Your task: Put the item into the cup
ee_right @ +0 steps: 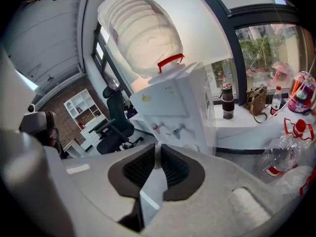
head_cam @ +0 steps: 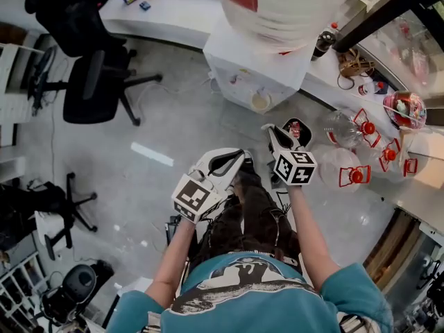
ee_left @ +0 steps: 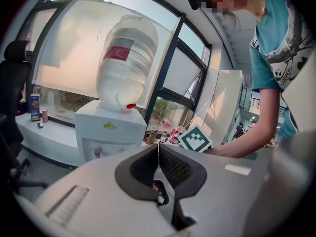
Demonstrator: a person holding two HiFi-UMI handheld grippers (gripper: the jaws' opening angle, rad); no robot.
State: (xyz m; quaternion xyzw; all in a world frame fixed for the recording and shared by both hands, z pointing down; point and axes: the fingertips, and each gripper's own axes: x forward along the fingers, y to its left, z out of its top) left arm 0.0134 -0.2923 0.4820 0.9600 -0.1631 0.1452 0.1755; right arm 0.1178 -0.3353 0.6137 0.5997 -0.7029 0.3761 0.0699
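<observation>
1. The left gripper [ee_left: 158, 147] is pointing at a water dispenser [ee_left: 109, 132] by the window, with its jaws clenched tip to tip and nothing between them.
2. The right gripper [ee_right: 157, 152] is facing the same dispenser from the other side. Its jaws are sitting close together with only a narrow pale slit between them, and I cannot tell whether something thin is pinched there.
3. In the head view, both grippers are hovering over the floor in front of the person's legs, well apart from each other.
4. A pale round cup [head_cam: 261, 101] is sitting in the dispenser's tap recess, beyond both grippers.
5. I cannot tell which thing is the item.
6. Clear bottles with red caps [head_cam: 350, 168] are lying on the floor just right of the right gripper.
</observation>
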